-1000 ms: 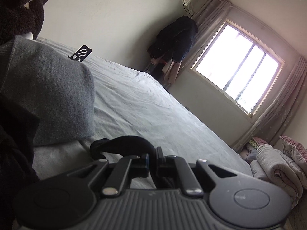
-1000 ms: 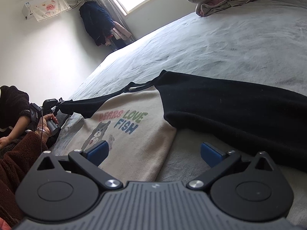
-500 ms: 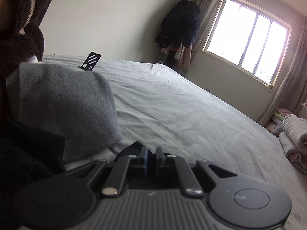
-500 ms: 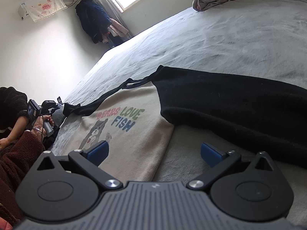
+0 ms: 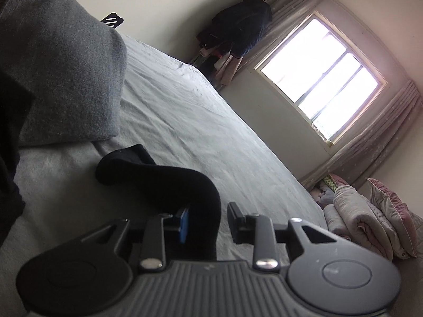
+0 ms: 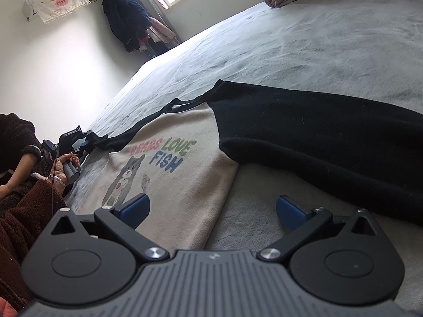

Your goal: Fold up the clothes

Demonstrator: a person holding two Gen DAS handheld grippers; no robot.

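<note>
A beige sweatshirt [image 6: 185,179] with black sleeves and a "BEARS LOVE FISH" cat print lies flat on the grey bed [image 6: 290,39]. One black sleeve [image 6: 317,145] lies folded across its right side. The other sleeve [image 5: 158,179] runs out to the left and curls between the fingers of my left gripper [image 5: 208,220]. Those jaws are opening: the cloth rests against the left blue pad, with a gap to the right finger. In the right wrist view the left gripper [image 6: 84,142] sits low at the sleeve's end. My right gripper [image 6: 212,210] hangs open over the sweatshirt's lower right edge, holding nothing.
A folded grey garment [image 5: 60,79] lies on the bed close to the left gripper. A rolled quilt [image 5: 364,222] sits at the bed's far end. Dark coats [image 5: 238,31] hang by the window. A person's hand [image 6: 63,169] and brown sleeve hold the left gripper.
The left gripper's jaws, shut on the black sleeve before, have parted, and it has sunk toward the bed and rolled. The sleeve now lies slack. The right gripper has barely moved.
</note>
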